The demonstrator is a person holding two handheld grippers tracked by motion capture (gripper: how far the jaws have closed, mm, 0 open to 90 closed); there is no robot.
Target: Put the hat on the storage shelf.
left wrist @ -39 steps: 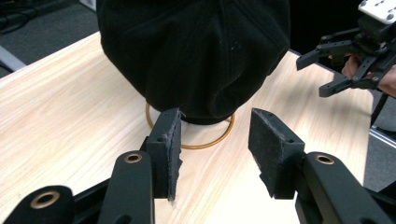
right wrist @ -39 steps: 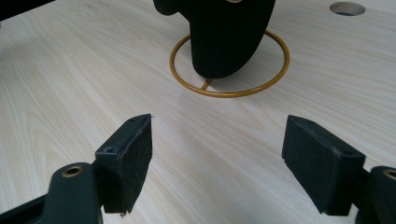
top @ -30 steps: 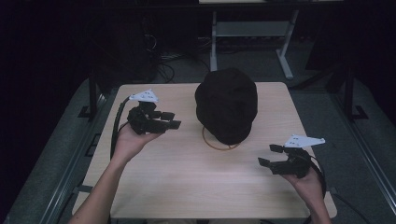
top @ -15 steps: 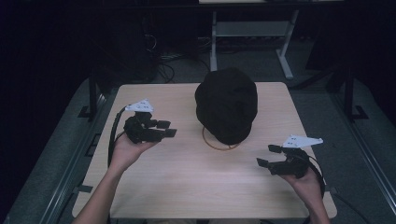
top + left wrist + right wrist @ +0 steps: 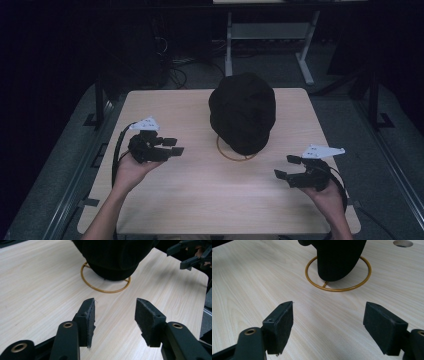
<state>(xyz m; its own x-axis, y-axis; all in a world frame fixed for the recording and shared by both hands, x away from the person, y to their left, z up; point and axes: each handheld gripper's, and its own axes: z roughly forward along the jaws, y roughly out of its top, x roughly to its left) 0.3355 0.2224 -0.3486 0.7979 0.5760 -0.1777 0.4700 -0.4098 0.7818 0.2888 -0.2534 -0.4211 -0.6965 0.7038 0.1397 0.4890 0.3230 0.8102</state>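
Observation:
A black hat (image 5: 243, 117) sits on a stand with a gold wire ring base (image 5: 235, 156) at the middle back of the wooden table (image 5: 200, 200). My left gripper (image 5: 175, 146) hovers to the left of the hat, apart from it, pointing at it. Its jaws are open and have just been opening a little, with nothing between them (image 5: 115, 312). My right gripper (image 5: 283, 166) is held to the right of the hat near the front, open and empty (image 5: 328, 315). Both gripper views show the hat (image 5: 112, 257) (image 5: 337, 257) and the ring (image 5: 105, 291) (image 5: 337, 288) ahead.
A round hole (image 5: 402, 243) is cut in the tabletop beyond the hat. A white desk frame (image 5: 270, 35) and cables stand on the dark floor behind the table. Bare wood lies between the two grippers.
My left gripper has come down and back toward the near left, away from the hat. The right gripper has stayed where it was.

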